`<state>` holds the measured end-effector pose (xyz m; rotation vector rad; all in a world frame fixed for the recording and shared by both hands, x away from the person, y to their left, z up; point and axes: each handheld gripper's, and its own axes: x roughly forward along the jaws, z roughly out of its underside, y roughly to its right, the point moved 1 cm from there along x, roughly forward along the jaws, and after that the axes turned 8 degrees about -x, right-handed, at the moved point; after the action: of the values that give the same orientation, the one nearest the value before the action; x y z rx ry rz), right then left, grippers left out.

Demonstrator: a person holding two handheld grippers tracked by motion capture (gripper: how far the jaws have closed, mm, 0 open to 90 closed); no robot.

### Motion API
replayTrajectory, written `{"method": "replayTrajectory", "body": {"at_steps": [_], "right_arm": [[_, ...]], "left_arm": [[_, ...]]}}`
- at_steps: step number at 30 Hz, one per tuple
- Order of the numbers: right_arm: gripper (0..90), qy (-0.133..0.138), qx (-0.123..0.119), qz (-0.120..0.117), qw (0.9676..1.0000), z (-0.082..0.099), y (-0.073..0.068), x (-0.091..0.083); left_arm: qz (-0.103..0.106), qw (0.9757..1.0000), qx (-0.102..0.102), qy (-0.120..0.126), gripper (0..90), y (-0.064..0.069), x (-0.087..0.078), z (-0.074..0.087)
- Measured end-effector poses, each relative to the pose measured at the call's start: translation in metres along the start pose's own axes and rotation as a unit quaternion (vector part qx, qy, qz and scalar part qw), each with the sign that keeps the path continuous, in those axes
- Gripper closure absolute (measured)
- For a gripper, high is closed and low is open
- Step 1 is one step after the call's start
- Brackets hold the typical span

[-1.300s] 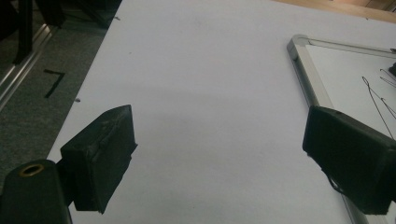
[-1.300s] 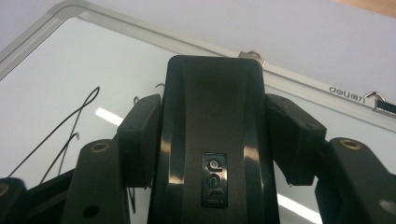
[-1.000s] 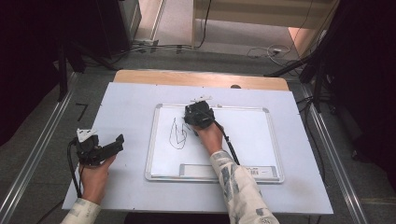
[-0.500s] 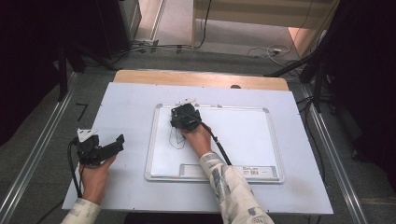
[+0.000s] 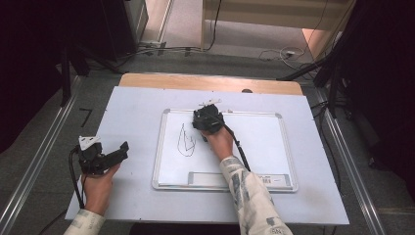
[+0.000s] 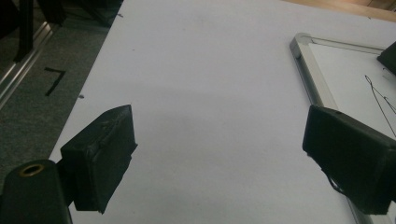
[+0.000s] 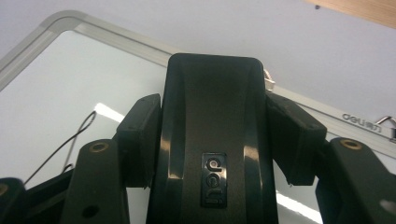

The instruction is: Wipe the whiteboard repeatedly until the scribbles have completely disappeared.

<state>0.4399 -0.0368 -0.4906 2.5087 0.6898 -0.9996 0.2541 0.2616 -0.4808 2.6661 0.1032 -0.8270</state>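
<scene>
A white-framed whiteboard (image 5: 259, 147) lies flat on the white table, and a black line drawing (image 5: 186, 141) marks its left part. Near the board's top edge my right gripper (image 5: 208, 120) is shut on a black eraser (image 7: 210, 140) branded "deli", just right of the drawing's upper end. In the right gripper view the jaws press both sides of the eraser, with the drawing (image 7: 70, 140) at the left. My left gripper (image 5: 117, 152) rests open on the table left of the board. Its jaws stand wide apart with bare table between them, and the board's corner (image 6: 303, 42) lies ahead on the right.
A grey strip (image 5: 210, 178) and a barcode label (image 5: 272, 180) sit along the board's near edge. A wooden board edge (image 5: 210, 83) shows behind the white tabletop (image 5: 137, 112). Metal rails (image 5: 39, 161) flank the table, and cables lie on the floor beyond.
My right gripper swept left along the top of the board with the eraser, then came back right to where it began. The left gripper has stayed put.
</scene>
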Motion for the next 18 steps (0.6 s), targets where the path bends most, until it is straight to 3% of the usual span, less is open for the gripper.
{"method": "replayTrajectory", "body": {"at_steps": [5, 13, 15, 18], "right_arm": [[37.8, 0.001, -0.002, 0.003, 1.0000, -0.001, -0.002, 0.001], [36.9, -0.013, -0.040, -0.042, 0.9983, -0.001, -0.024, -0.005], [36.8, -0.012, -0.045, -0.046, 0.9979, 0.002, -0.024, -0.007], [36.8, -0.017, -0.033, -0.032, 0.9988, 0.004, -0.018, -0.009]], "left_arm": [[-0.001, 1.0000, 0.002, -0.002, 9.6, 0.001, 0.002, 0.000], [0.000, 1.0000, 0.004, -0.002, 9.7, 0.003, 0.003, 0.000], [0.000, 1.0000, 0.002, -0.001, 9.6, 0.002, 0.002, 0.000], [-0.001, 1.0000, 0.001, 0.000, 9.6, 0.001, 0.001, 0.000]]}}
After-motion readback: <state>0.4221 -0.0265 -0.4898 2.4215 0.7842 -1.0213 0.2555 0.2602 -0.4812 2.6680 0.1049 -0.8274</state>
